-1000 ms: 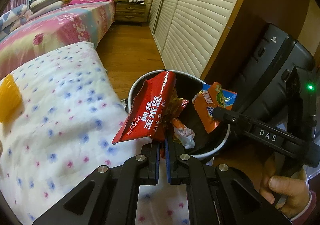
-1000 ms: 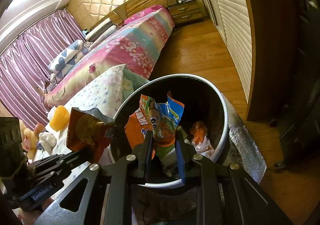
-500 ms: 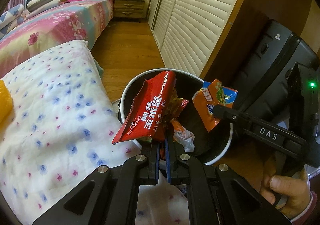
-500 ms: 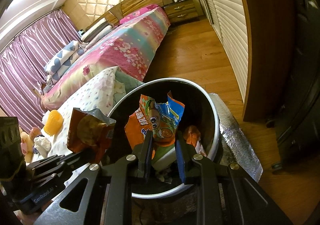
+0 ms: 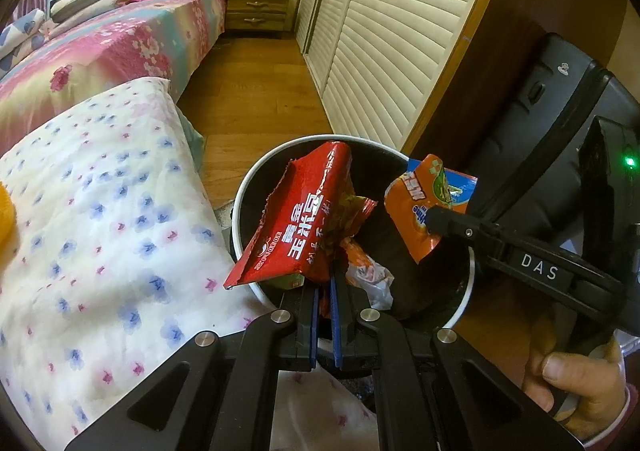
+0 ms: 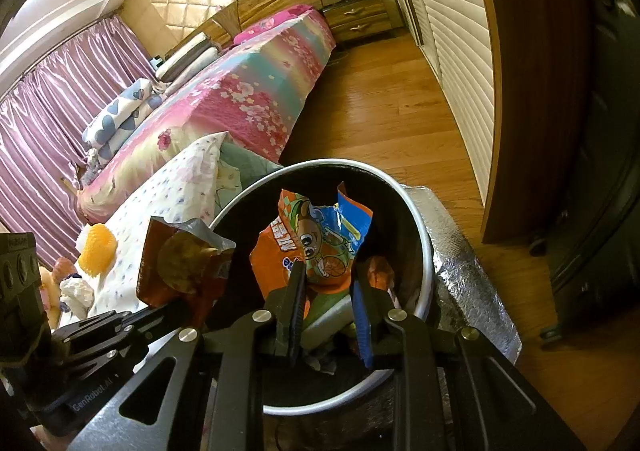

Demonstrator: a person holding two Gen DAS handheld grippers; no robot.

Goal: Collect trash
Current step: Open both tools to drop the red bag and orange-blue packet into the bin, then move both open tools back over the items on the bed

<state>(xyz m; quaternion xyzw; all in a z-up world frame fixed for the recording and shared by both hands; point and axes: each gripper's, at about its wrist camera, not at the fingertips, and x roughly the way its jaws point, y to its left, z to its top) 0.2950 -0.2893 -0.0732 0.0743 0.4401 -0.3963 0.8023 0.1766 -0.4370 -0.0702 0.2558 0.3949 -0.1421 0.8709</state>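
Both claws grip snack wrappers above the bin [image 5: 256, 191]: left claw [image 5: 324, 291] pinches a red wrapper [image 5: 296, 223], right claw [image 6: 328, 283] clamps an orange wrapper [image 6: 316, 239]. Since a second ago the bin has drifted slightly nearer, neither wrapper released, so dropping remains. Floral bed [image 5: 100, 187] beside it, wooden floor [image 5: 256, 91] beyond

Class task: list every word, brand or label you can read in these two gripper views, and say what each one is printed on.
"DAS": on the right gripper, seen from the left.
"GenRobot.AI": on the left gripper, seen from the right.
"黄金玉米豆": on the red snack bag; smaller print unreadable.
Orange snack bag: lettering too distorted to read.
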